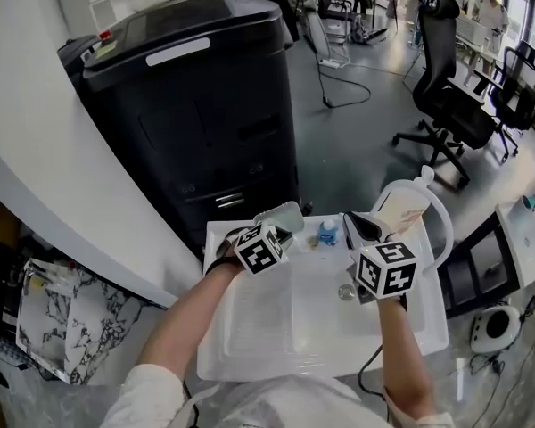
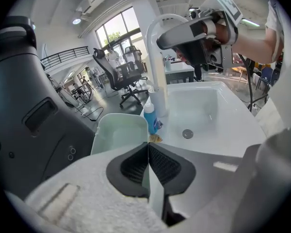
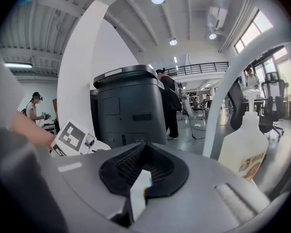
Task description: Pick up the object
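Observation:
A small blue bottle stands on the white sink's back rim beside the faucet's base. A pale green tub sits just left of it. My left gripper points at the tub's near edge, a short way from it, shut with nothing between its pads. My right gripper hovers over the basin by the faucet, shut and empty; it also shows high up in the left gripper view as a grey gripper.
The white arched faucet and a pump soap bottle stand at the sink's back right. The drain lies in the basin. A big black machine stands behind the sink. Office chairs are on the floor beyond.

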Available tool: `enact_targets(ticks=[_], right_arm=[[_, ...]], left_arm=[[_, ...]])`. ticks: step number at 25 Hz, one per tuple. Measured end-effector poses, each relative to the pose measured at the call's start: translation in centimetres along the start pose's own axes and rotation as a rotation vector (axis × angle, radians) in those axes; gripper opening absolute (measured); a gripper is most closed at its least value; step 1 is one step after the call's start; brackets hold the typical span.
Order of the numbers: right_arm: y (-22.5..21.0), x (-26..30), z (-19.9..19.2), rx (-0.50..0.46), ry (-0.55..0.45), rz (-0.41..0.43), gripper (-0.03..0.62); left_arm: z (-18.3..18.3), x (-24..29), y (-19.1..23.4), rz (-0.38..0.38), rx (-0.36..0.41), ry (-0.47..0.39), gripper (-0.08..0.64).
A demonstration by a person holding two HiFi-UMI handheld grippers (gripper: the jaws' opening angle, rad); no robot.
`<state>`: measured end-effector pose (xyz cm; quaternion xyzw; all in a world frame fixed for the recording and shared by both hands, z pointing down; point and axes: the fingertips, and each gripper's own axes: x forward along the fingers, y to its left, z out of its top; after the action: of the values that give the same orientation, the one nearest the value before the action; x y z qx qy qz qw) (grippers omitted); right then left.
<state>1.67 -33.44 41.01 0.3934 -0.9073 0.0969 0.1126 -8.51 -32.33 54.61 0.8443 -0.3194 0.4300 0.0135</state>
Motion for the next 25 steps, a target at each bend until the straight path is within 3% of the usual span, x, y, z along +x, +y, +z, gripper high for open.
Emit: enact_targets(ticks=[6, 12, 25], right_arm=[[0.9, 0.3, 0.7, -0.011, -0.010, 0.030, 0.002], [1.7, 0.3, 1.6, -0.023, -0.024, 0.047, 0.002], [2.0, -0.5, 3.8, -0.034, -0.083, 0.043, 0.002]], left_arm=[[0.7, -2.5, 1.5, 0.070, -0.059, -0.044, 0.009], [1.9, -5.4, 2.6, 0.126, -0.147, -0.142, 0.009], [3.7, -12.4, 5.5, 0.339, -0.329, -0.310, 0.009]])
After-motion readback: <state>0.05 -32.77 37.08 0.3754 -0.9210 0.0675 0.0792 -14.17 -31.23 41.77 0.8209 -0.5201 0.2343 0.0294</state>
